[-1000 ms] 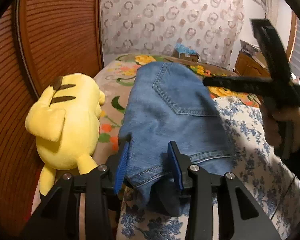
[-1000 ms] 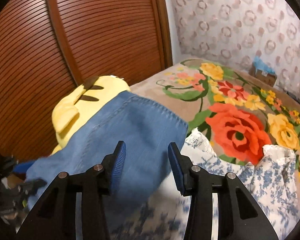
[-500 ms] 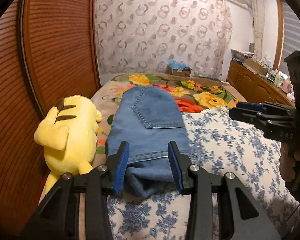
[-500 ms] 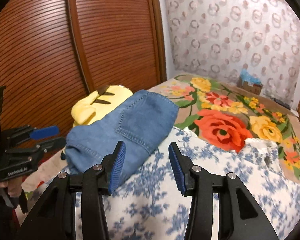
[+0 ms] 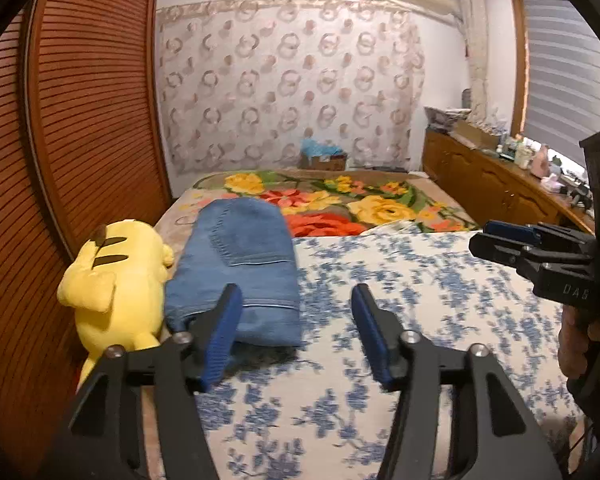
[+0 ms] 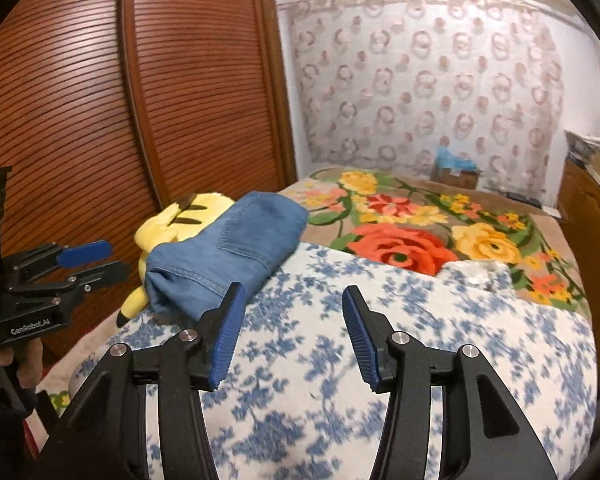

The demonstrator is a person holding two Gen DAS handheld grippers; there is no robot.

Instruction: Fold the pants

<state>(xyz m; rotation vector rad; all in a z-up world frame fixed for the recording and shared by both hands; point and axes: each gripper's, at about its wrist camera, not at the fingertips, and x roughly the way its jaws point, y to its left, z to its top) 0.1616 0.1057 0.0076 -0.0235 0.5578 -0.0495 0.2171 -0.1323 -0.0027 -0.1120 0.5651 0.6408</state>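
Note:
The blue denim pants lie folded into a compact stack on the bed, back pocket up, beside a yellow plush toy; they also show in the right wrist view. My left gripper is open and empty, held back from the pants' near edge. My right gripper is open and empty, above the floral sheet to the right of the pants. Each gripper shows in the other's view: the right one, the left one.
A yellow plush toy lies left of the pants against the wooden slatted wardrobe door. A blue-and-white floral sheet covers the near bed, a bright flower blanket the far part. A wooden cabinet stands at right.
Both grippers have drawn back and up from the folded pants and opened wider. The pants stay in place beside the plush toy.

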